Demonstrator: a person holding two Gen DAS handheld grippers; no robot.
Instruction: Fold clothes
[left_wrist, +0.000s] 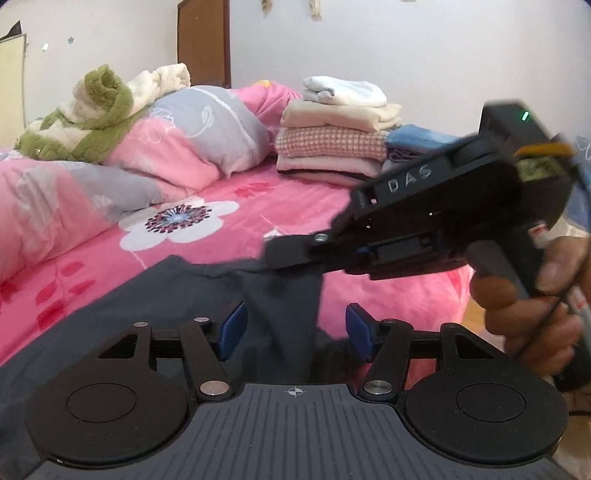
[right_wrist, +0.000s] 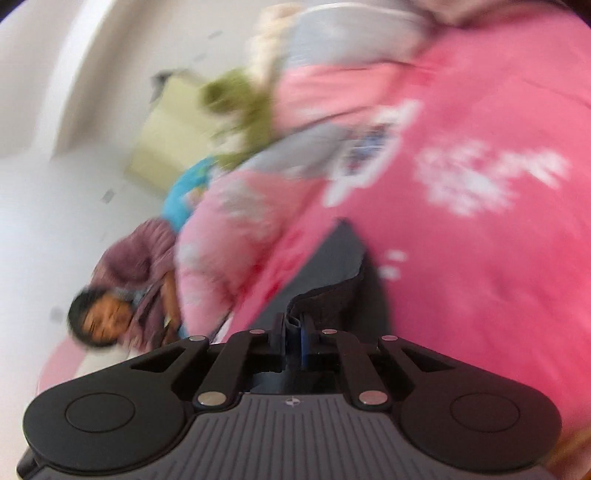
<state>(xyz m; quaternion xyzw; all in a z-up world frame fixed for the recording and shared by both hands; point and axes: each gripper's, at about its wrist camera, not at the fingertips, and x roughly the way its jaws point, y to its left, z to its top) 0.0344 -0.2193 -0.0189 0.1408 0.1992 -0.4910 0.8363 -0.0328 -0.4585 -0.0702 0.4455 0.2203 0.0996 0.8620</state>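
Observation:
A dark grey garment (left_wrist: 110, 314) lies spread on the pink flowered bedsheet (left_wrist: 240, 206). My right gripper (left_wrist: 275, 253) comes in from the right, held by a hand (left_wrist: 535, 306), and is shut on an edge of the garment, holding a strip of it up. That strip hangs down between the blue pads (left_wrist: 232, 328) of my left gripper (left_wrist: 295, 330), which stand apart and do not press on it. In the blurred right wrist view the right gripper (right_wrist: 294, 325) is pinched shut on the garment's dark hem (right_wrist: 332, 295).
A stack of folded clothes (left_wrist: 332, 147) sits at the back of the bed. A bunched pink and grey quilt (left_wrist: 177, 140) carries a green and cream fleece (left_wrist: 99, 103). A person in a purple top (right_wrist: 140, 266) is beside the bed.

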